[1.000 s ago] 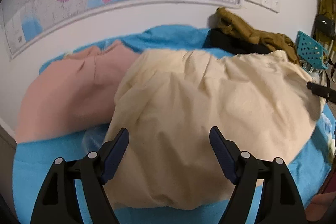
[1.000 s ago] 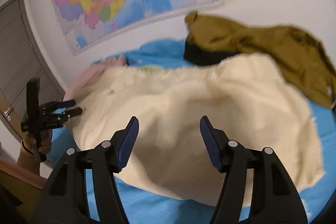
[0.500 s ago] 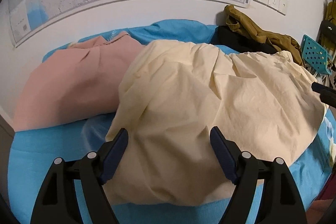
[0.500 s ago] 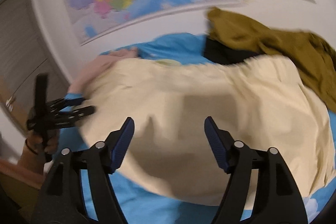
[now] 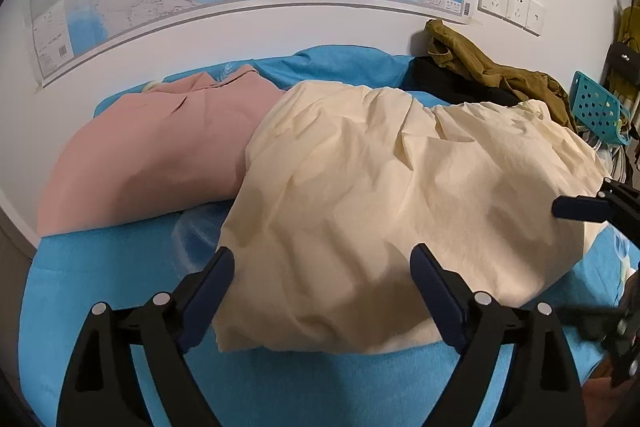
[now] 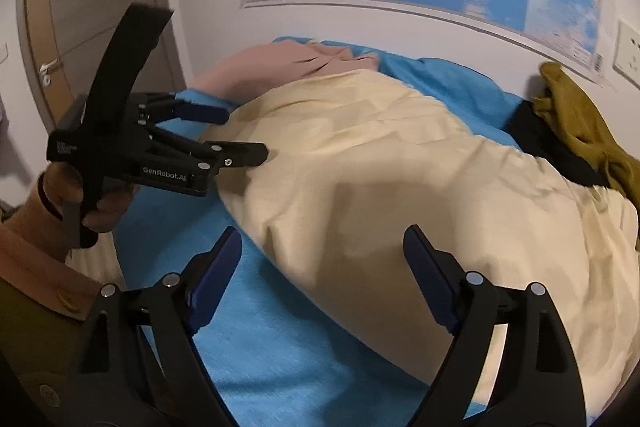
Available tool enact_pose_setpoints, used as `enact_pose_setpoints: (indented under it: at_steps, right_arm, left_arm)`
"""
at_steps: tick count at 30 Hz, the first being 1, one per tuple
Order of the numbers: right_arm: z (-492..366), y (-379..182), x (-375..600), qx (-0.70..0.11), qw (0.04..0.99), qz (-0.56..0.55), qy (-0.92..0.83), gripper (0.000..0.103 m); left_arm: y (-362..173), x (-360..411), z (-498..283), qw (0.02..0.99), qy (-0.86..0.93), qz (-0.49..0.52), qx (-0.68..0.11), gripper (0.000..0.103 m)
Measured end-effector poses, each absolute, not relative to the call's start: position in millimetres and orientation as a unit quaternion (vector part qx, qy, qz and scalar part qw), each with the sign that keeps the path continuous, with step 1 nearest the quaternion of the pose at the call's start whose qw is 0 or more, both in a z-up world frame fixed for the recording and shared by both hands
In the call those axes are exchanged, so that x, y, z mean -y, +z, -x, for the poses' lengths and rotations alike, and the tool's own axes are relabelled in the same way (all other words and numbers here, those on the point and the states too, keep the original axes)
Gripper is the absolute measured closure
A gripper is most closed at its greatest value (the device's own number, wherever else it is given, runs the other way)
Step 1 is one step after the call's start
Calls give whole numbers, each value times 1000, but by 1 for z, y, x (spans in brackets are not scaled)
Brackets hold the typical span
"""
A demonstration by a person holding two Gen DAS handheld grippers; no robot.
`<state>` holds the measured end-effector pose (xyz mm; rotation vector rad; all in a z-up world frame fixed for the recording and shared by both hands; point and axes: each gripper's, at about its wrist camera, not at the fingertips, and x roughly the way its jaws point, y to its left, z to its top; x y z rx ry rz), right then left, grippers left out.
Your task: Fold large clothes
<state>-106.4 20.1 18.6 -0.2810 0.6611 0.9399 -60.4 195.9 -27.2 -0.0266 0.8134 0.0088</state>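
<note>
A large cream garment point(image 5: 380, 187) lies crumpled in a broad heap on the blue bed cover point(image 5: 120, 267). My left gripper point(image 5: 322, 259) hovers over its near left edge, jaws opening, pads clear of the cloth. In the right wrist view the cream garment point(image 6: 400, 167) fills the middle. My right gripper point(image 6: 323, 239) hangs above its near edge, jaws opening with nothing gripped. There a hand holds the left gripper point(image 6: 240, 134) at the cloth's left end. One of the right gripper's fingers point(image 5: 576, 207) juts in at the cloth's right end.
A pink garment point(image 5: 152, 147) lies flat to the left, partly under the cream one. Olive clothing point(image 5: 480, 67) and black clothing point(image 5: 440, 83) are piled against the back wall. A teal perforated basket point(image 5: 596, 107) sits at the far right. A door point(image 6: 80, 7) stands left of the bed.
The right gripper has swung left along the cloth's near edge and rolled; the left gripper now looms larger in its view. Both pairs of jaws stand wider. The left gripper shifted only slightly.
</note>
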Motion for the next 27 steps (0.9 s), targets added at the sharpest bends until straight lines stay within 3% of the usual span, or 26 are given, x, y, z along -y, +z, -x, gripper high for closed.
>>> enact_pose_setpoints:
  at_steps: [10, 16, 19, 21, 24, 27]
  right_arm:
    - [120, -6, -55, -279, 824, 258, 421, 21]
    - [114, -27, -69, -264, 827, 315, 384, 31]
    - [110, -24, -68, -267, 826, 306, 391, 49]
    - [105, -17, -65, -280, 823, 286, 404, 71]
    - [90, 1, -55, -306, 824, 220, 423, 85]
    - [74, 16, -41, -317, 829, 149, 436, 87]
  left_arm:
    - [-33, -210, 72, 915, 17, 26, -402, 15]
    - [-37, -219, 78, 911, 14, 45, -410, 15]
    - [-39, -225, 81, 908, 10, 60, -415, 15]
    - [-42, -230, 83, 905, 1, 78, -419, 15]
    - [-50, -241, 90, 892, -48, 145, -425, 15]
    - [-55, -241, 94, 883, -85, 178, -425, 15]
